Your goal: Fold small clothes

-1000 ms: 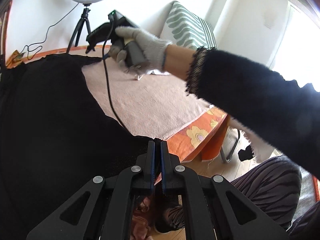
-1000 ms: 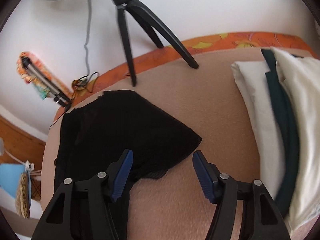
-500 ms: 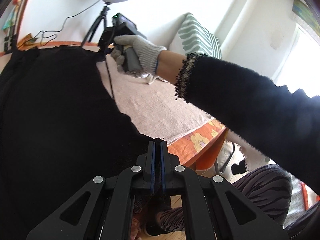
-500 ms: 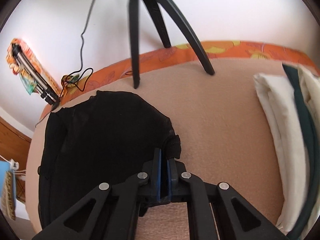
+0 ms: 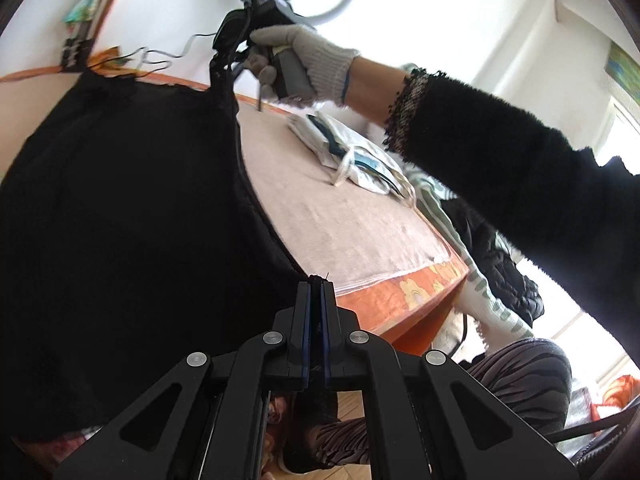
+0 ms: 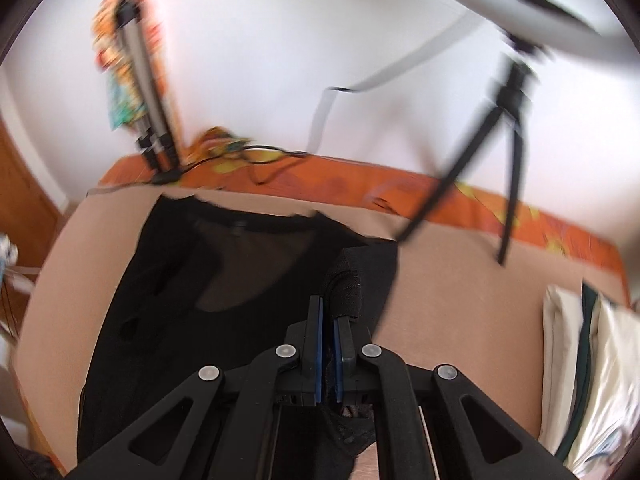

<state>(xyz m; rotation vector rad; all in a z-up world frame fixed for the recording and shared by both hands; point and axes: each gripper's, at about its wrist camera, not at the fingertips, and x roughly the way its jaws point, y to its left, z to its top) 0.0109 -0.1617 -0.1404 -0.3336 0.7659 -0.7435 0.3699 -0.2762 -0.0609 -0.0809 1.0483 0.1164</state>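
Left wrist view: your left gripper (image 5: 317, 280) has its jaws pinched tight on a corner of the black garment (image 5: 120, 216), right at the near edge of the table. Fabric pokes out just above the fingertips. Your right hand (image 5: 308, 60), in a grey knit glove, holds the right gripper (image 5: 224, 60) up over the far side, and that one is clamped on another corner of the same garment, so the cloth hangs stretched between the two grippers, lifted on the right side.

Right wrist view: blurred, but you can see the right gripper (image 6: 327, 312) with jaws nearly together and a fold of black fabric bunched between and above them. Rest of the garment (image 6: 224, 280) lies spread on the beige cloth (image 6: 460, 300) covering the table. Folded white clothes (image 6: 592, 368) with a dark green stripe sit well apart at the right edge. Ring light tripod (image 6: 508, 128) stands at the back, on the orange floral border (image 6: 440, 192)
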